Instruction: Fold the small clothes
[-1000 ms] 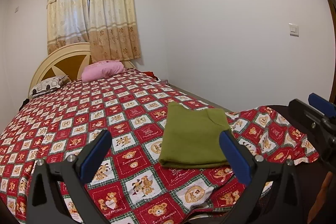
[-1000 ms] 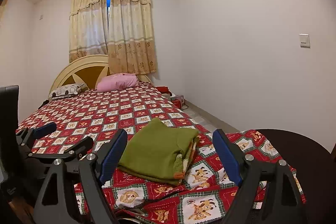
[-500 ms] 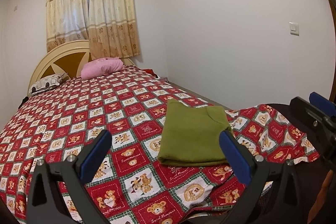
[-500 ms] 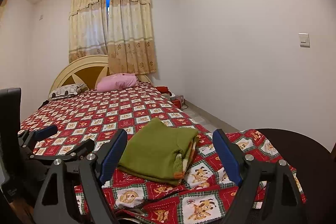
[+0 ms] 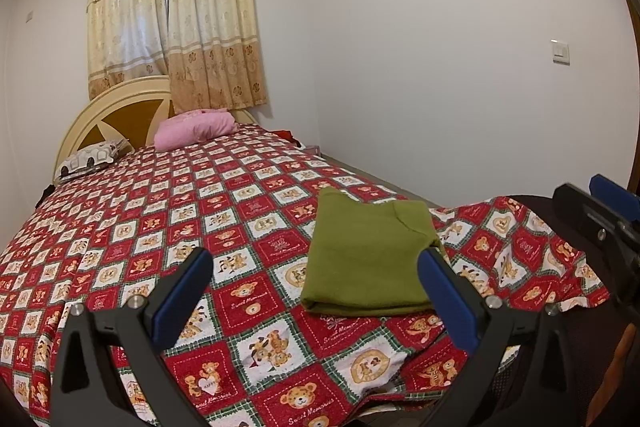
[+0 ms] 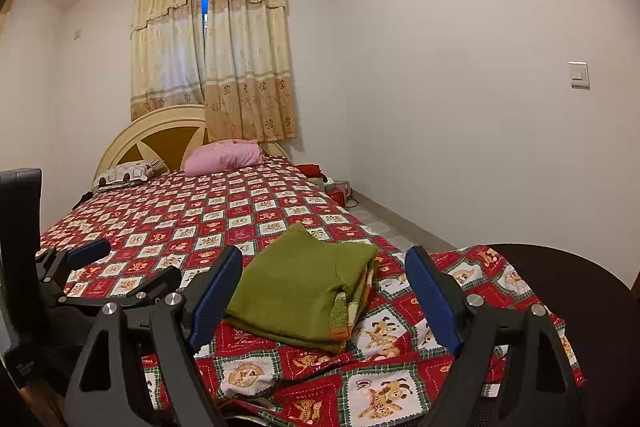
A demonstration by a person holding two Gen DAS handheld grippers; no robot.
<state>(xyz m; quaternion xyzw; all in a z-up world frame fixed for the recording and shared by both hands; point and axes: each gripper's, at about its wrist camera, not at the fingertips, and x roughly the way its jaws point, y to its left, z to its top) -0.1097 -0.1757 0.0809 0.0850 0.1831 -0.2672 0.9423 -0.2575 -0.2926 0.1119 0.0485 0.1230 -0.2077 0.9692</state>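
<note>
A folded olive-green garment point(image 5: 368, 259) point(image 6: 304, 283) lies flat on the red teddy-bear bedspread point(image 5: 160, 227) point(image 6: 200, 211), near the bed's front right corner. Its right fold edge shows orange and checked layers in the right wrist view. My left gripper point(image 5: 314, 255) hangs open just short of the garment's near edge, with nothing between its blue pads. My right gripper point(image 6: 324, 255) is also open, held in front of the garment without touching it. Each gripper shows in the other's view: the right gripper point(image 5: 592, 193) at the far right, the left gripper point(image 6: 136, 261) at the left.
A pink pillow point(image 5: 196, 129) and a grey-and-white pillow point(image 5: 92, 159) rest against the cream headboard point(image 6: 160, 123) under the curtains. A white wall runs along the right. A dark rounded surface point(image 6: 560, 287) sits at the bed's right corner. Small items point(image 6: 340, 191) lie on the floor.
</note>
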